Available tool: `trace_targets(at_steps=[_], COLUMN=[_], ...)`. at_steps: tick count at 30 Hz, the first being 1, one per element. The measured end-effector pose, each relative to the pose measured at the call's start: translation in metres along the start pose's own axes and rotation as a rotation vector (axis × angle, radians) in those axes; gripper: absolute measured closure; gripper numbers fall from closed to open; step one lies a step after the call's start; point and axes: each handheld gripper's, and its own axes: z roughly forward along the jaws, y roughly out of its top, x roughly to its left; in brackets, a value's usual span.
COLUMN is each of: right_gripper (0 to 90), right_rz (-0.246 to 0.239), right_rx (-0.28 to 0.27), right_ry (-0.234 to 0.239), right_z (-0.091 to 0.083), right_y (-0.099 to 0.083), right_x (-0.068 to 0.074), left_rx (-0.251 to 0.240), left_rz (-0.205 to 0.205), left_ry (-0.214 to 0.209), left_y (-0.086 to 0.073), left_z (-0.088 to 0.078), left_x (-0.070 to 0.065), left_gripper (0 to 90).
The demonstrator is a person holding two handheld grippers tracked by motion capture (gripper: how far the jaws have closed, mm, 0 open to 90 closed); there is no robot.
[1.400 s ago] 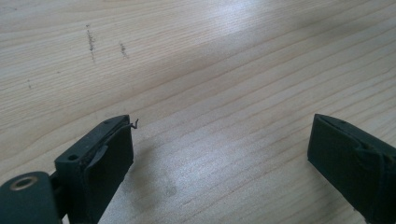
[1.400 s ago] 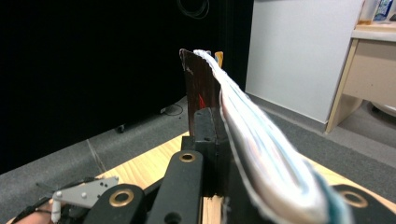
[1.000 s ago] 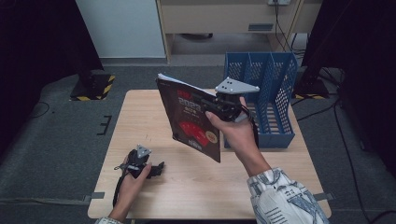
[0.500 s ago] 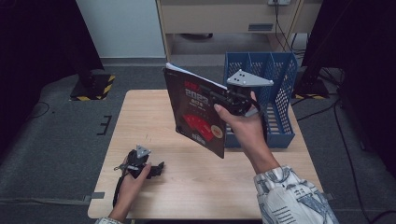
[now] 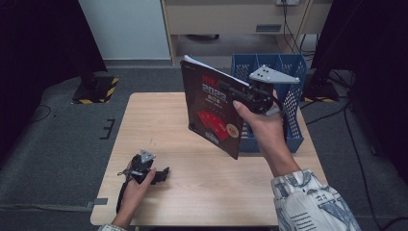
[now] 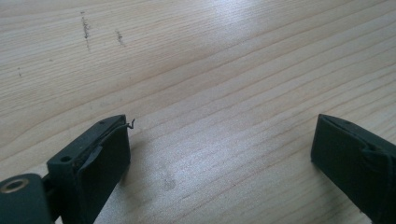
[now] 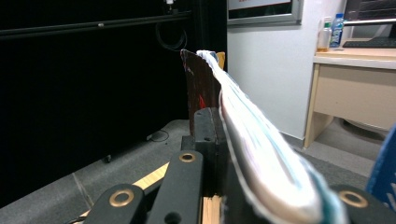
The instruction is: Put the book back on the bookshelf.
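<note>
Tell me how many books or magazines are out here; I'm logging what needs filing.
1. The book is held upright above the table in the right tool, beside the blue file rack. The rack's slots are partly hidden, so more could sit inside.

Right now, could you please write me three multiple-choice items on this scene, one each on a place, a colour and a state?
1. Where does the left tool rest?
A. on the wooden table
B. inside the rack
C. on the floor

2. What colour is the file rack?
A. red
B. blue
C. yellow

3. What state is the right tool in?
A. open and holding nothing
B. lying on the table
C. shut on the book

Answers: 1 A, the high view shows it on the table near the front edge. 2 B, its plastic mesh is blue. 3 C, its jaws clamp the dark book, held upright in the air.
</note>
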Motion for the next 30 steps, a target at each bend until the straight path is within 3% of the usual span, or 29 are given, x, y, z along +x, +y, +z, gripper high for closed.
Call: trace_targets(at_steps=[30], right_gripper=[87.0], right_rz=[0.020], right_rx=[-0.019], right_ry=[-0.114], right_z=[-0.044], right_y=[0.003], right_x=[-0.037], left_rx=[0.005], left_rz=[0.004], left_ry=[-0.005], left_y=[0.000], left_z=[0.000], left_x=[0.000], left_gripper=[2.7])
